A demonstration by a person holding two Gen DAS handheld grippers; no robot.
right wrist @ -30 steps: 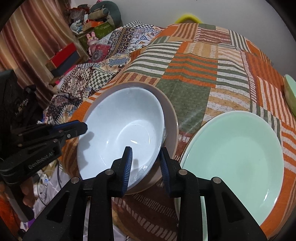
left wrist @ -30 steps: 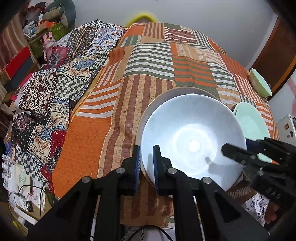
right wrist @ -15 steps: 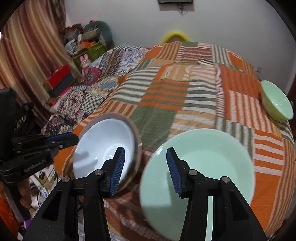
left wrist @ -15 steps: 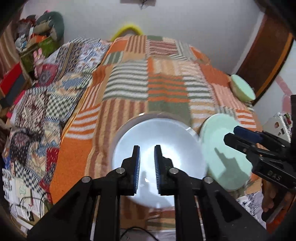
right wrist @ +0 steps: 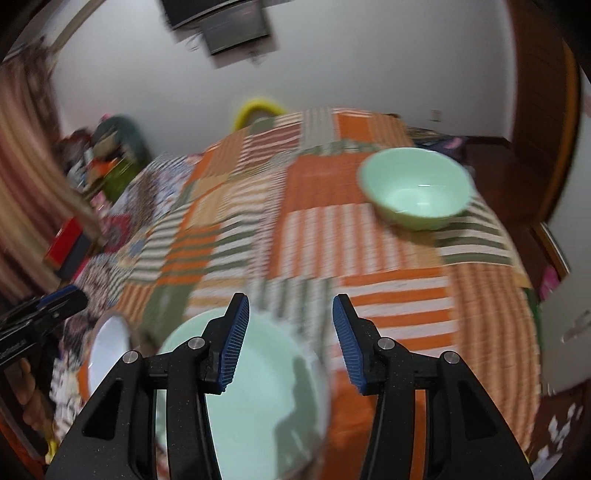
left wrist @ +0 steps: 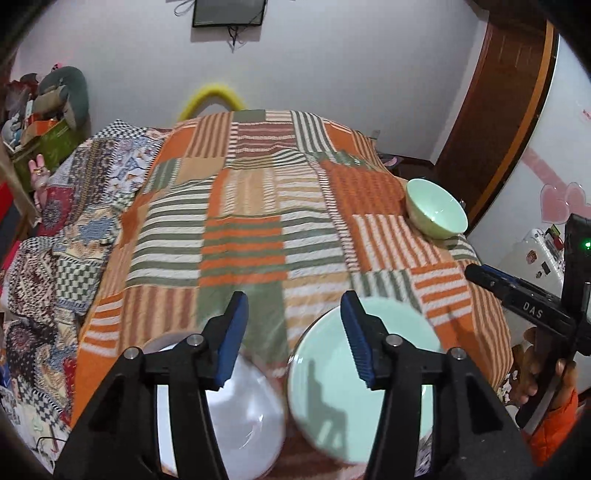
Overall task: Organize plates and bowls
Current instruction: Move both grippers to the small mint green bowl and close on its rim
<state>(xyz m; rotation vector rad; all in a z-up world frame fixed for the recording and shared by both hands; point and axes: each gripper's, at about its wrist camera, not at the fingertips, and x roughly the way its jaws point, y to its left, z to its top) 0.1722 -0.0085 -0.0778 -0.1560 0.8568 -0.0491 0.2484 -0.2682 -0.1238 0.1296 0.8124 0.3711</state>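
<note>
Glossy round mint-green plate (left wrist: pixel 388 398)

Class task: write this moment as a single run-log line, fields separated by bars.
left tool: opening, empty | right tool: open, empty | white bowl beside green plate | green bowl far right, apart

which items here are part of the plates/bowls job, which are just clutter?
Job items:
- white bowl, sitting on a plate
- green plate
- green bowl, far right of the bed

Just lying about:
- patchwork quilt under everything
- patterned blanket on the left
- yellow ring by the wall
- wall screen
- stuffed toys, far left
</note>
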